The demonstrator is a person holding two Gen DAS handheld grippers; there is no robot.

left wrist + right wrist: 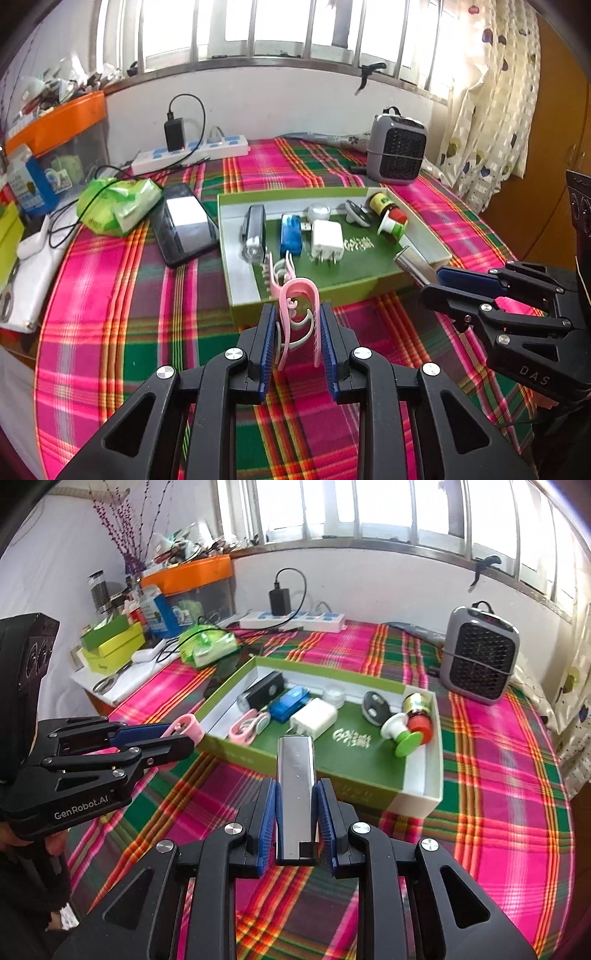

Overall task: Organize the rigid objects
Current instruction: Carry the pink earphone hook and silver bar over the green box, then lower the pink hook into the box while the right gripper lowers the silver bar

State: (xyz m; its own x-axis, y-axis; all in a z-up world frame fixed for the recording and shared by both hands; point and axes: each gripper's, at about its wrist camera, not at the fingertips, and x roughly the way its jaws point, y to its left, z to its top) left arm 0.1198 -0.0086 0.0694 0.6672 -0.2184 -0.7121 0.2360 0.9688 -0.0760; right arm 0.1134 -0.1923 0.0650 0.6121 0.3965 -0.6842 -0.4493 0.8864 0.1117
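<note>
My left gripper (297,328) is shut on a pink hair claw clip (298,306), held upright just in front of the green box's (332,291) near wall. My right gripper (295,797) is shut on a silver rectangular bar (295,786), whose far end reaches over the box's (424,794) front rim. The right gripper (432,283) shows at the box's near right corner with the bar (410,262). The left gripper (181,737) and its clip (186,726) appear at the box's left corner. Inside lie a second pink clip (247,729), a flashlight (254,236), a blue USB device (290,234) and a white charger (327,242).
The box also holds a grey disc (356,214), a small bottle (382,203) and a green-white cap piece (393,225). On the plaid cloth lie a phone (184,225), a green tissue pack (118,206), a power strip (192,151) and a grey heater (397,151).
</note>
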